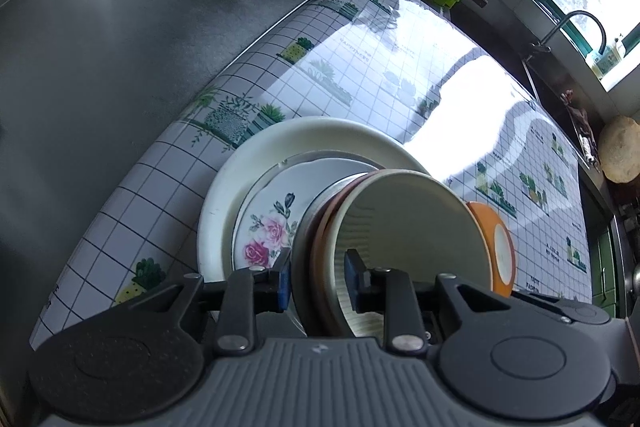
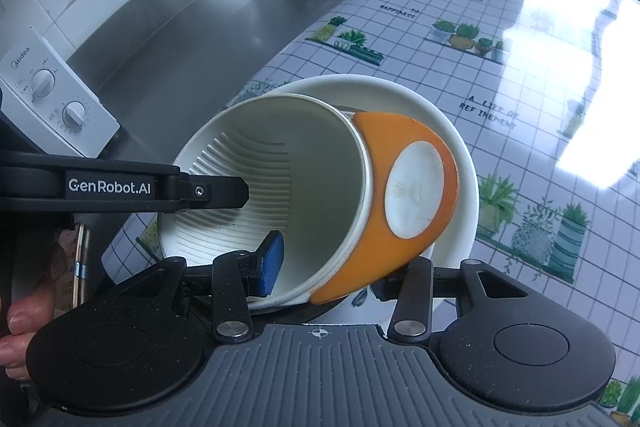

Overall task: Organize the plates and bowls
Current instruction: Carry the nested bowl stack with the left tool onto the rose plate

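Both grippers' fingers clamp the tilted ribbed bowl point(image 2: 280, 187), mouth facing the cameras.

Both wrist cameras look steeply down, close on the stacked dishes point(image 1: 384, 211).

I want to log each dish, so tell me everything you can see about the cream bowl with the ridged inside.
The cream bowl with the ridged inside looks like matt plastic or ceramic, with fine concentric ridges on its inner wall and a thin pale rim. It is tipped steeply on its side, mouth toward the cameras. The left gripper and the right gripper each straddle its rim. It leans over the large white plate, against the orange bowl.
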Demonstrator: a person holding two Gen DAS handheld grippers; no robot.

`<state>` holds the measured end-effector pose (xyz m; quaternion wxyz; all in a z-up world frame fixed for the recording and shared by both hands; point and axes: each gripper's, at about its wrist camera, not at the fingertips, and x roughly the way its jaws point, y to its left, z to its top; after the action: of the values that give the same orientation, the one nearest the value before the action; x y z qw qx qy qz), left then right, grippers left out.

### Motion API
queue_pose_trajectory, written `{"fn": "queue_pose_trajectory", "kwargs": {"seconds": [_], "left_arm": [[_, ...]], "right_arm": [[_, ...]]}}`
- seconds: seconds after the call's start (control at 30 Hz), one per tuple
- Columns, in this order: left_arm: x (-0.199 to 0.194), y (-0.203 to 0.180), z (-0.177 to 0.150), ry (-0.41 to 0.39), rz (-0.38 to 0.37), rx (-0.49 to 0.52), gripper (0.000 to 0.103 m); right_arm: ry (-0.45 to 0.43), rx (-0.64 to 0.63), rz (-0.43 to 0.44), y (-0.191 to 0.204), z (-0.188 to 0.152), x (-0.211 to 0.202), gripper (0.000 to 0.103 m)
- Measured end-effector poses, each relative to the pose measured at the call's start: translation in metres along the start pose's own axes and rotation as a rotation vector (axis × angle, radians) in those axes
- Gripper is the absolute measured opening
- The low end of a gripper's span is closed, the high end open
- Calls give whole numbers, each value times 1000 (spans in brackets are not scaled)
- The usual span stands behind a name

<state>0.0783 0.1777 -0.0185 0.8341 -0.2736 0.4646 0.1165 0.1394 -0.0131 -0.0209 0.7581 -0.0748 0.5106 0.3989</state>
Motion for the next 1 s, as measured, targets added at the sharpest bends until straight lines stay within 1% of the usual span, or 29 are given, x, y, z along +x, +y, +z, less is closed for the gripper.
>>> {"fn": "queue_pose_trajectory", "kwargs": {"seconds": [0.37, 0.53, 0.63, 1.0], "left_arm": [[3, 0, 0, 9, -19, 8, 26], [3, 3, 3, 2, -34, 1, 26], [4, 3, 4, 1, -26, 5, 26], [8, 4, 3, 12, -44, -1, 28]], "right_arm": [[0, 19, -13, -2, -1, -1, 45], [-6, 11, -15, -1, 2, 0, 45], [-10, 3, -22, 1, 3, 1, 45], [-16, -16, -53, 2, 9, 4, 45]]}}
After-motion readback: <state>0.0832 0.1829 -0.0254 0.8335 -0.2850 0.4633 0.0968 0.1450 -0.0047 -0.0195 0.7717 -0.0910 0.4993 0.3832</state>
